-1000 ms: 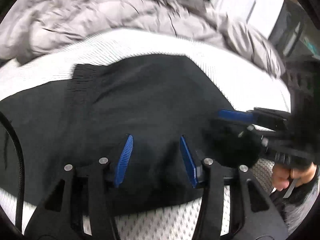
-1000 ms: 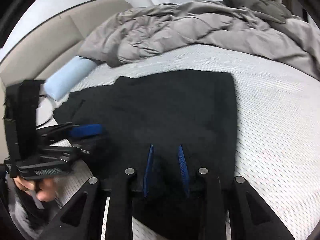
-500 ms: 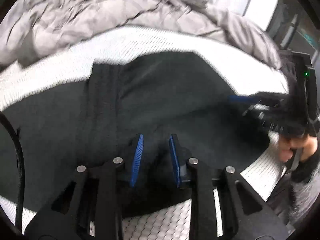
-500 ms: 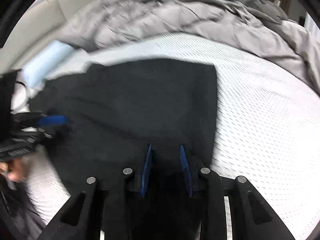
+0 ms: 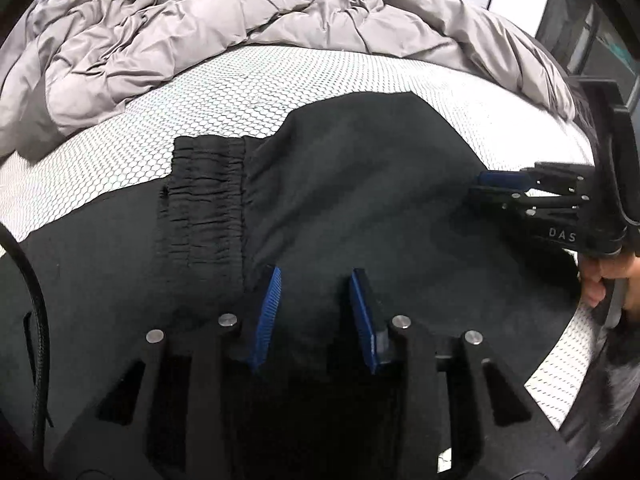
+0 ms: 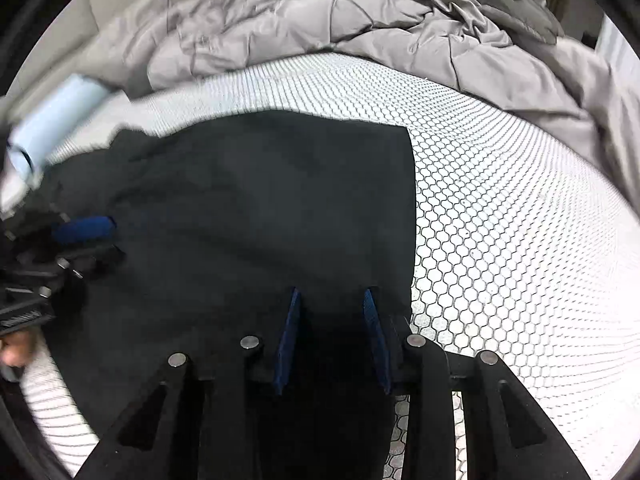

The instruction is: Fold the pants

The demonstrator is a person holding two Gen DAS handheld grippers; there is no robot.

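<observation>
Black pants (image 5: 360,184) lie folded on the white honeycomb mattress (image 5: 224,92), their elastic waistband (image 5: 204,204) showing to the left in the left wrist view. My left gripper (image 5: 316,276) rests low on the near part of the cloth, its blue pads partly apart with black fabric between them. My right gripper (image 6: 332,296) sits at the pants' (image 6: 264,200) near right edge, pads also partly apart over cloth. Each gripper shows in the other's view, the right one (image 5: 500,184) at the right, the left one (image 6: 84,232) at the left.
A rumpled grey duvet (image 5: 200,28) is piled along the far side of the bed, also in the right wrist view (image 6: 360,16). A pale blue roll (image 6: 56,120) lies at the far left. A black cable (image 5: 36,320) runs down the left edge. Bare mattress (image 6: 520,240) lies to the right.
Both grippers carried the near cloth forward across the pants. The left pads narrowed half a second ago and now stand wider. The waistband now shows more fully.
</observation>
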